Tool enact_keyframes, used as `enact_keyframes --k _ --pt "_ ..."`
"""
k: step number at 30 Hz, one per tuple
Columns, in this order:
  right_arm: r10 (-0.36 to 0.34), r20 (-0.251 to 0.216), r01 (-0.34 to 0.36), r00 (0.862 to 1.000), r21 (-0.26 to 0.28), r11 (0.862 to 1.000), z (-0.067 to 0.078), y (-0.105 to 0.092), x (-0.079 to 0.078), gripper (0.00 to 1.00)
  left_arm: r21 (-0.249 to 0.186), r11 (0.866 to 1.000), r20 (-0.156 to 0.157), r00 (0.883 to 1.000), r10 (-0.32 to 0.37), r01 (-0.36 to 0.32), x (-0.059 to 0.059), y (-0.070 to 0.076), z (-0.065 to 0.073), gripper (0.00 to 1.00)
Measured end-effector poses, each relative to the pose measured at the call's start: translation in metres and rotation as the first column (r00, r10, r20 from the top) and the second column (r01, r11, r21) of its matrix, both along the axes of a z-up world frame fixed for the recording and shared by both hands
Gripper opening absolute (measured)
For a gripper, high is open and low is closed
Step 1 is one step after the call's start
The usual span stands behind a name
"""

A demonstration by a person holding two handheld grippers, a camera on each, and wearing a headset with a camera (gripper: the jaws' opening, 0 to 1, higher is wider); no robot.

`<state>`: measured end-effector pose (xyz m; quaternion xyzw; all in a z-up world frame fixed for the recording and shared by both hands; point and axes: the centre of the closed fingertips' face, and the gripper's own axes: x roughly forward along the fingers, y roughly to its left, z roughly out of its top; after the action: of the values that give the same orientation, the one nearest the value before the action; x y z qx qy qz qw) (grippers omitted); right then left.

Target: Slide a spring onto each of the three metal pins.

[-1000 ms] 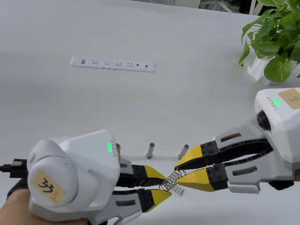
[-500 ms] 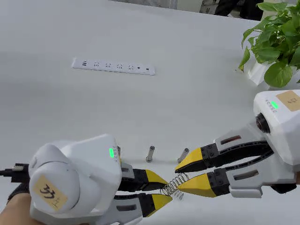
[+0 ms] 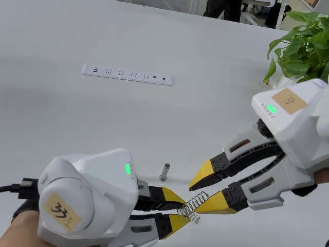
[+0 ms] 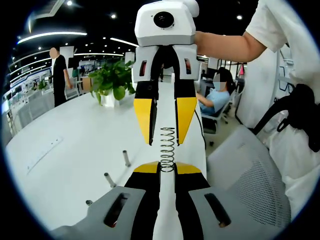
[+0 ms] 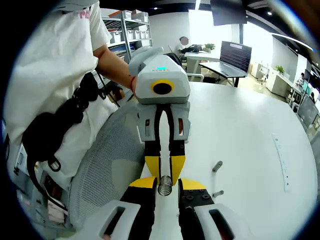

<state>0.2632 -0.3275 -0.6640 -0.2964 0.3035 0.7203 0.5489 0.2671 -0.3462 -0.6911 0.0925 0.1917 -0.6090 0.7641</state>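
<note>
A thin steel spring point(image 3: 193, 204) hangs in the air between the two grippers. My left gripper point(image 3: 177, 210) is shut on its near end; in the left gripper view the spring point(image 4: 167, 146) rises from the closed yellow tips point(image 4: 161, 168). My right gripper point(image 3: 195, 197) comes in from the right, open, with its jaws on either side of the spring's far end. The right gripper view looks down the coil point(image 5: 164, 186), which sits between the parted tips point(image 5: 169, 184). One upright metal pin point(image 3: 164, 172) stands on the table just behind. Three pins point(image 4: 126, 158) stand in a row in the left gripper view.
A white power strip point(image 3: 127, 75) lies on the white table point(image 3: 77, 123) farther back. A potted green plant point(image 3: 303, 46) stands at the far right. A small coil point(image 3: 195, 218) seems to lie on the table under the tips. People sit and stand in the background.
The right gripper's body has lifted and tilted, and its jaws stand a little wider around the spring. The pin near its upper jaw is now hidden. The left gripper still holds the spring.
</note>
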Motion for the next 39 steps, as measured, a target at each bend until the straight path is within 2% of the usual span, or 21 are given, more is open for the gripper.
enact_keyframes --k 5,13,31,39 --pt "0.067 0.006 -0.067 0.998 -0.059 0.996 -0.005 0.0 -0.002 0.13 -0.006 1.0 0.001 1.0 0.008 -0.008 0.001 0.001 0.001 0.06" --pt "0.098 0.007 -0.097 0.995 -0.094 0.991 -0.011 -0.003 -0.002 0.1 -0.015 1.0 0.002 1.0 0.014 -0.014 0.003 0.001 0.003 0.06" --pt "0.108 0.027 -0.105 0.994 -0.095 0.99 -0.013 0.0 0.001 0.07 -0.024 0.999 -0.002 1.0 0.024 -0.024 0.005 0.004 0.002 0.07" --pt "0.098 0.031 -0.094 0.995 -0.1 0.991 -0.015 0.001 0.001 0.06 -0.024 0.999 0.015 1.0 0.024 -0.024 0.005 0.005 0.001 0.07"
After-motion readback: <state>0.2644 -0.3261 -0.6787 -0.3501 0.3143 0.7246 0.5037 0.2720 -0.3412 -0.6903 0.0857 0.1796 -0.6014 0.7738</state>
